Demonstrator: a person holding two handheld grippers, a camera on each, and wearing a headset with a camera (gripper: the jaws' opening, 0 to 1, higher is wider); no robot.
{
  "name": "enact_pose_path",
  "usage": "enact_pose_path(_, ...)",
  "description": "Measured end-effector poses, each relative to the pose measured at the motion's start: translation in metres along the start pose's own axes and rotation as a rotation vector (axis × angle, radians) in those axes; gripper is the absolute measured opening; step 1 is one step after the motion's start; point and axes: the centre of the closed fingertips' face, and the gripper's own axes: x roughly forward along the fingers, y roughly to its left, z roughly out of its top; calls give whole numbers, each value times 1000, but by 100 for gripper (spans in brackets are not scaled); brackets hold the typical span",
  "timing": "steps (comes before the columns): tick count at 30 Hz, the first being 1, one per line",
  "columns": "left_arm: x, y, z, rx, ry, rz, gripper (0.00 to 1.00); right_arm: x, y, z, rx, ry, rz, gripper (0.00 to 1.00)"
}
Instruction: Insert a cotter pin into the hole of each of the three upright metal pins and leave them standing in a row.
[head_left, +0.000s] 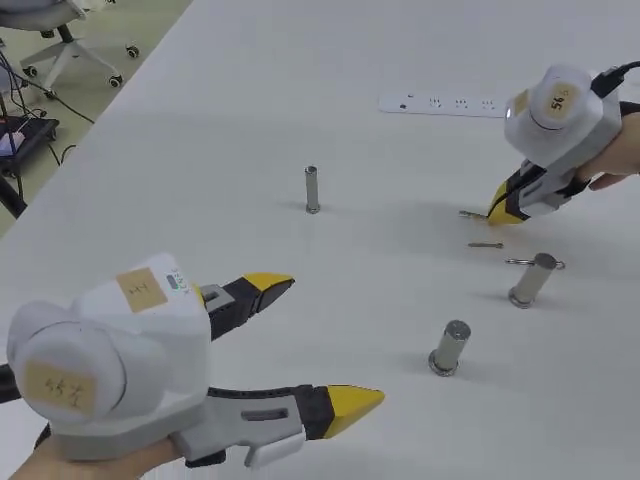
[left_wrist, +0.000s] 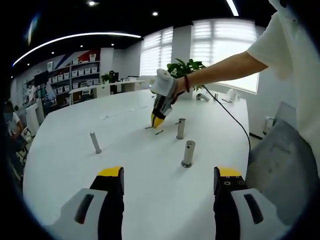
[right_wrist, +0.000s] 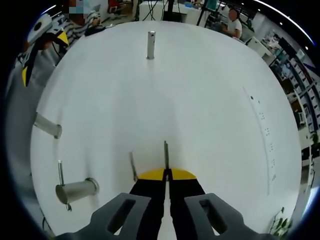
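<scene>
Pinching a cotter pin (right_wrist: 165, 152) in my right tongs (right_wrist: 165, 174): jaws pressed together on its near end, the rest poking straight ahead along the jaw line, low over the white table (head_left: 200, 130). Held that way, I judge, so the free end can be steered at a hole. Cannot tell whether its tip is clear of the table.

Just beside the tips lies the spare cotter pin (head_left: 486, 245), flat, handy for the last round.

All three posts stand upright, well apart from each other:
- The right metal pin (head_left: 532, 278), nearest my right tongs, already carries a cotter through its head, with the ring showing at one side.
- The front metal pin (head_left: 450, 347) is bare.
- The far metal pin (head_left: 312, 188) is bare and off by itself to the left. Not a row yet, by my reckoning.

Left tongs (head_left: 315, 342) spread wide, gripping nothing, hovering close to me and aimed toward the front metal pin. Likely parked ready to steady a post while the right threads — a thin upright would tip from a sideways push.

Power strip (head_left: 440, 103) at the far edge, out of the work.
</scene>
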Motion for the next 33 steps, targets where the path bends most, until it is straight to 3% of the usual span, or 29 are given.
enact_pose_path(2, 1, 2, -2, -7, 22, 2, 72, -2, 0, 0, 9, -9, -5, 2)
enact_pose_path(10, 3, 7, 2, -28, 28, -1, 70, -8, 2, -2, 6, -30, -41, 2)
enact_pose_path(16, 5, 6, 8, -12, 37, -11, 68, -23, 8, 10, -9, -75, -82, 2)
enact_pose_path(18, 6, 5, 9, -2, 42, -11, 66, -26, 3, 12, -11, -99, -100, 2)
enact_pose_path(26, 8, 3, 18, 9, 47, -14, 61, -52, 29, 38, -42, -178, -140, 2)
enact_pose_path(29, 9, 2, 19, 9, 59, -12, 58, -56, 31, 42, -62, -201, -148, 2)
enact_pose_path(33, 10, 0, 22, -3, 50, -12, 56, -69, 52, 56, -89, -231, -149, 2)
